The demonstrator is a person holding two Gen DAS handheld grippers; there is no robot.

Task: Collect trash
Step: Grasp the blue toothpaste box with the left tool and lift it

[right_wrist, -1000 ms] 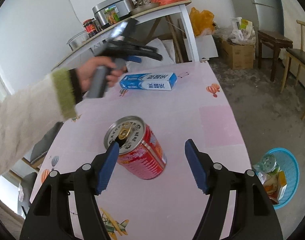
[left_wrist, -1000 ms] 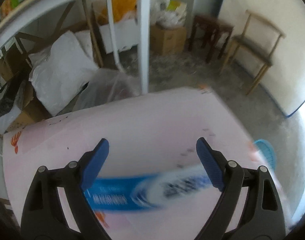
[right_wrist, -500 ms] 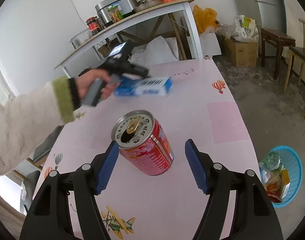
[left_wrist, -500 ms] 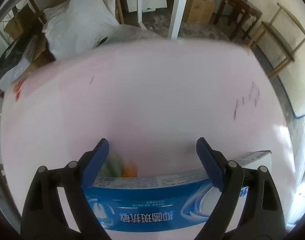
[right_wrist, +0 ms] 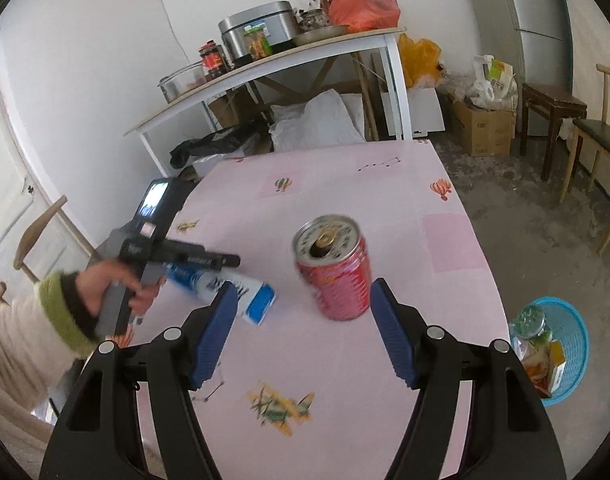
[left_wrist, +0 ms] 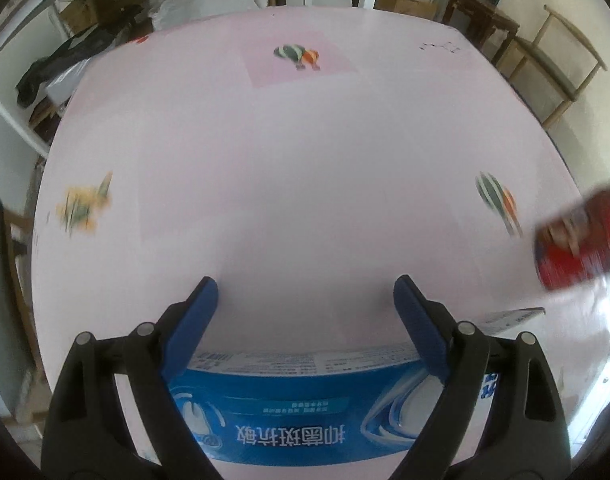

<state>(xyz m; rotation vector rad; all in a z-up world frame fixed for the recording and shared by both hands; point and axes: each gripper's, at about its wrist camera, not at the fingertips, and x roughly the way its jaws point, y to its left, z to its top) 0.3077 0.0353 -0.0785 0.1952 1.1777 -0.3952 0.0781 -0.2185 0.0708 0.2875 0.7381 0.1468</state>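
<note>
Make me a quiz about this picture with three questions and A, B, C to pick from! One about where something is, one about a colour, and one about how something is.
1. Where is the blue basket?
A on the table
B on the floor beside the table
C on the shelf

2. What colour is the can?
A green
B red
C yellow

3. How is the blue basket?
A empty
B tipped over
C upright with rubbish in it

Answers:
1 B, it stands on the grey floor past the edge of the table.
2 B, its side is red.
3 C, rubbish shows inside its open top.
</note>
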